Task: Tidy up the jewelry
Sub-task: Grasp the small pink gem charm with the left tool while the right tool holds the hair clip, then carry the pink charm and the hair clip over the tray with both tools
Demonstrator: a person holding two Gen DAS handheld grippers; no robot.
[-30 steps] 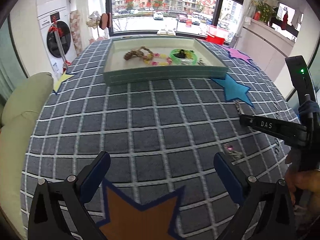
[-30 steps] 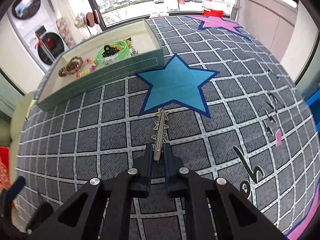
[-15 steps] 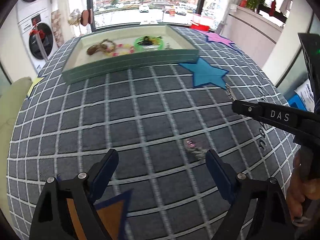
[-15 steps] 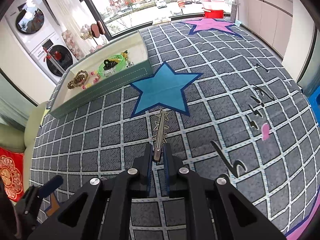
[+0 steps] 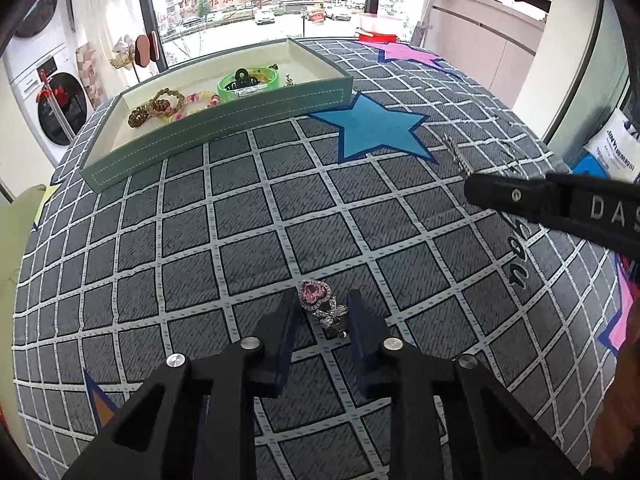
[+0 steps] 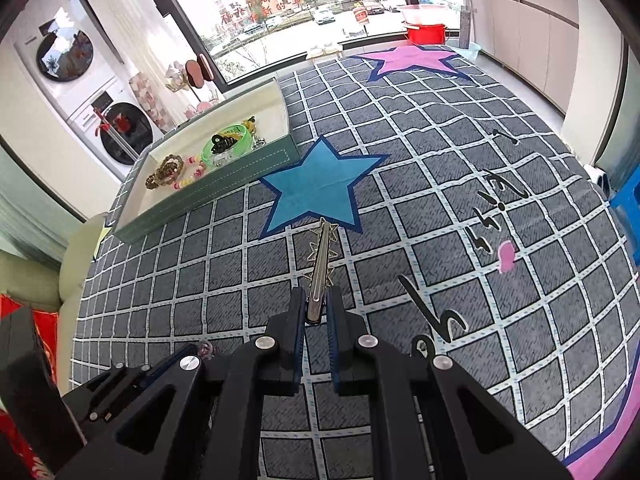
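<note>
A green tray [image 5: 224, 118] at the table's far left holds a brown bead bracelet [image 5: 154, 106], a pink and yellow bracelet [image 5: 198, 100] and a green bangle [image 5: 248, 82] with a black claw clip. My left gripper [image 5: 322, 312] has its jaws closed around a pink heart hair clip [image 5: 316, 300] on the cloth. My right gripper [image 6: 316, 308] is shut on a silver star hair clip [image 6: 322, 252] and holds it above the cloth near the blue star; it also shows in the left wrist view [image 5: 456, 154]. The tray appears in the right wrist view [image 6: 224, 184].
The table carries a grey checked cloth [image 5: 240, 240] with a blue star [image 5: 376, 128] and a pink star [image 6: 412, 60]. Washing machines [image 6: 112, 128] stand at the left. A red basin [image 6: 426, 32] sits by the window.
My left gripper moved forward and right to the pink heart clip and narrowed its jaws around it. My right gripper rose, still holding the silver star clip.
</note>
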